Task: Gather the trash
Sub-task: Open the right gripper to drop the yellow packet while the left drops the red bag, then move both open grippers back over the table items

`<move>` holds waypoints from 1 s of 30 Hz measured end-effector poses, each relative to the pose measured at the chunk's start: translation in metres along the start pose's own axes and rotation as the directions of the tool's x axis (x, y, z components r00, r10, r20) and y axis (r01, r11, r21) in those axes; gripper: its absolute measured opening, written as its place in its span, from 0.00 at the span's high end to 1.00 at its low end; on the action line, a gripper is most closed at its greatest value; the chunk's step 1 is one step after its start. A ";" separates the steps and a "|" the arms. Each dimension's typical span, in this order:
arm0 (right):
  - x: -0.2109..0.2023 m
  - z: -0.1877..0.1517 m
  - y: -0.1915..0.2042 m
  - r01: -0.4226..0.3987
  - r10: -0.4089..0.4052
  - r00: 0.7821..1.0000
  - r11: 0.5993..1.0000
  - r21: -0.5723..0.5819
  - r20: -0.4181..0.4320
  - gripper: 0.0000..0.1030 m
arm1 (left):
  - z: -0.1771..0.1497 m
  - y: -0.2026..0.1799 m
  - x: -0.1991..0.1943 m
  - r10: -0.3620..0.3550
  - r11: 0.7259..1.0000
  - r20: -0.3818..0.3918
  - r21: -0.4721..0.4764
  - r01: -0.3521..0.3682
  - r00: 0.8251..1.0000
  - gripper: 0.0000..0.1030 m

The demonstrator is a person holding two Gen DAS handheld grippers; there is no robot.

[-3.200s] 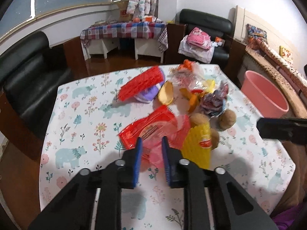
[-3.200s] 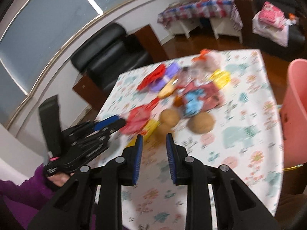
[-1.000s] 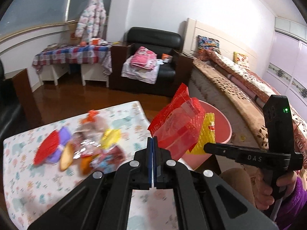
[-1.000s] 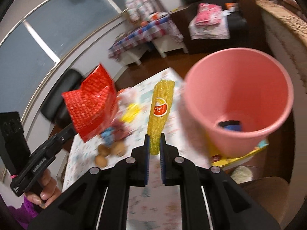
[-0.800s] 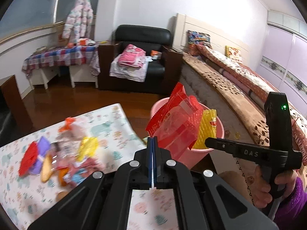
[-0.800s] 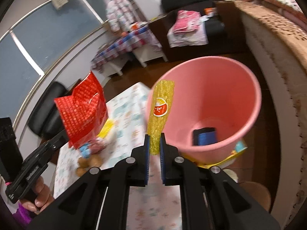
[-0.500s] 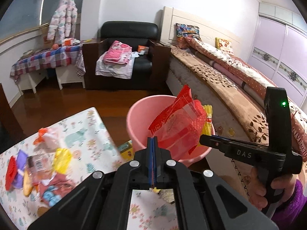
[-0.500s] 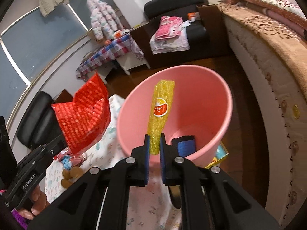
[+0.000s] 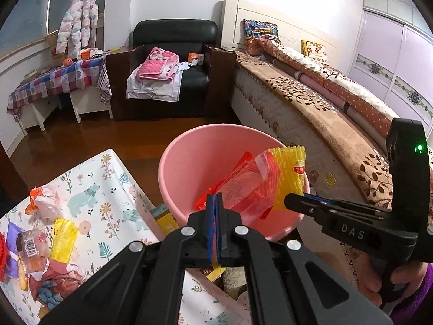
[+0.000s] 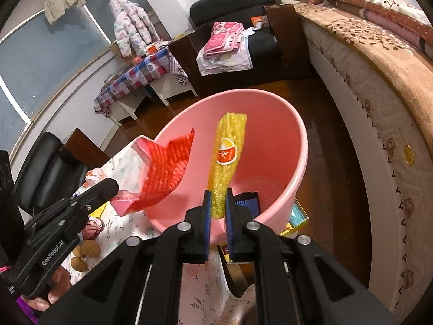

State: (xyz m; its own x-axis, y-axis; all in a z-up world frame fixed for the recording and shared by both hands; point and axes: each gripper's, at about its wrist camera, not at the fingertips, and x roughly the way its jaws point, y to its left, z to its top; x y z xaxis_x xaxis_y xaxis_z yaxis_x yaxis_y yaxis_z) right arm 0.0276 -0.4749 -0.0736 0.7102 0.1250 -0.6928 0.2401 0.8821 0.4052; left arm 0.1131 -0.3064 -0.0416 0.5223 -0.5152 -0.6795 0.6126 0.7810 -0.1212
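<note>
Both wrappers [image 9: 251, 187] pinched between fingers [image 10: 207, 216] over bucket [image 10: 270, 146].

- A black armchair [image 9: 173, 62] stands against the far wall, with a pink folded cloth [image 9: 158, 66] on a white sheet draped over its seat.
- A low white table under a checked cloth [image 9: 54, 80] stands left of the armchair.
- A pale quilted jacket [image 9: 77, 27] hangs above that table.
- A bed [image 9: 311, 103] with a brown patterned cover runs along the right side, with patterned pillows [image 9: 261, 31] at its headboard.
- Lilac wardrobe doors [image 9: 392, 62] stand behind the bed.
- The floor [image 9: 89, 135] is dark polished wood.
</note>
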 end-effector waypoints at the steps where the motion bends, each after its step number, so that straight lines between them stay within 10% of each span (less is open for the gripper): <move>1: 0.001 0.000 -0.001 0.003 -0.003 1.000 1.000 0.005 -0.001 0.90 | 0.001 0.000 0.000 -0.001 1.000 0.001 -0.002 0.001 1.000 0.97; 7: 0.000 0.000 0.003 0.003 -0.003 1.000 1.000 0.018 0.002 0.84 | 0.004 0.006 -0.004 0.014 0.999 0.033 -0.046 -0.012 0.999 0.54; 30: -0.027 -0.003 0.033 -0.017 0.019 0.998 0.999 -0.041 0.051 0.67 | -0.008 0.045 -0.092 0.071 0.990 0.132 -0.127 -0.054 0.989 0.53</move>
State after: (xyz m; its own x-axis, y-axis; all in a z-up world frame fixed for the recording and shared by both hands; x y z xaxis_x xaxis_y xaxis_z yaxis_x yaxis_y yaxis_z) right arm 0.0139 -0.4477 -0.0435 0.7478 0.1186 -0.6532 0.2005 0.8976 0.3925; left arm 0.0877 -0.2205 0.0094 0.6381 -0.5005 -0.5850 0.5033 0.8462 -0.1751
